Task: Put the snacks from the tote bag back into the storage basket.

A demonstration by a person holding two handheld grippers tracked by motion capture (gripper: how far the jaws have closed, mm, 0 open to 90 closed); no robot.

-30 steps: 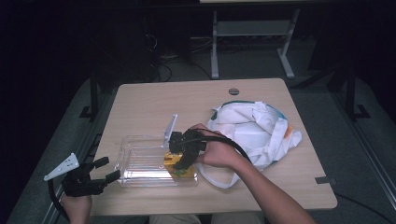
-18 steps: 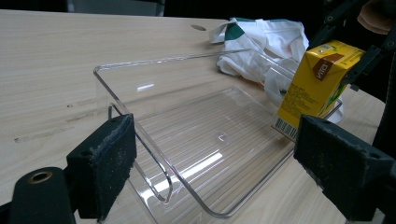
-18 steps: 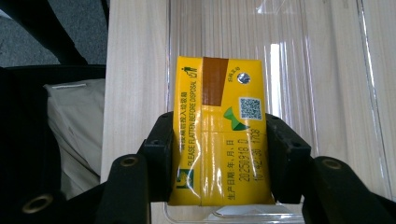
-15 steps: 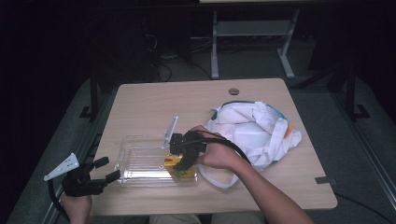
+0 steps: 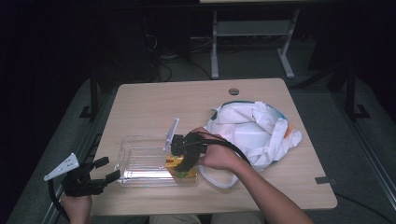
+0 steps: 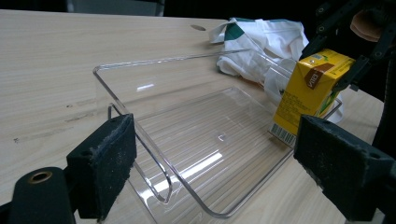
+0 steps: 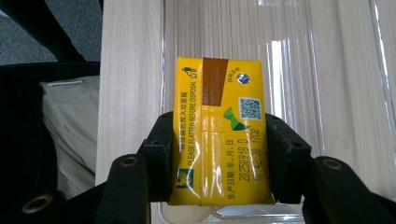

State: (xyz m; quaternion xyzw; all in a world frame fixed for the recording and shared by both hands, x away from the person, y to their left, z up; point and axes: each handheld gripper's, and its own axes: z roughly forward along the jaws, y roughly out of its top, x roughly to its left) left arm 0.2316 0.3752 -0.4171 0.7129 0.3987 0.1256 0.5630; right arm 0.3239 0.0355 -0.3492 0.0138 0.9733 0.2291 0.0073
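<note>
Firmly clamped by right gripper (image 7: 219,154): yellow rectangular drink carton (image 7: 218,126), inside clear plastic tray (image 5: 140,161); left gripper (image 6: 215,172) gaping at tray's end.

One camera looks down from high up. Two ride close on the grippers. All see the clear tray (image 5: 140,161) (image 6: 205,140) (image 7: 327,93).
</note>
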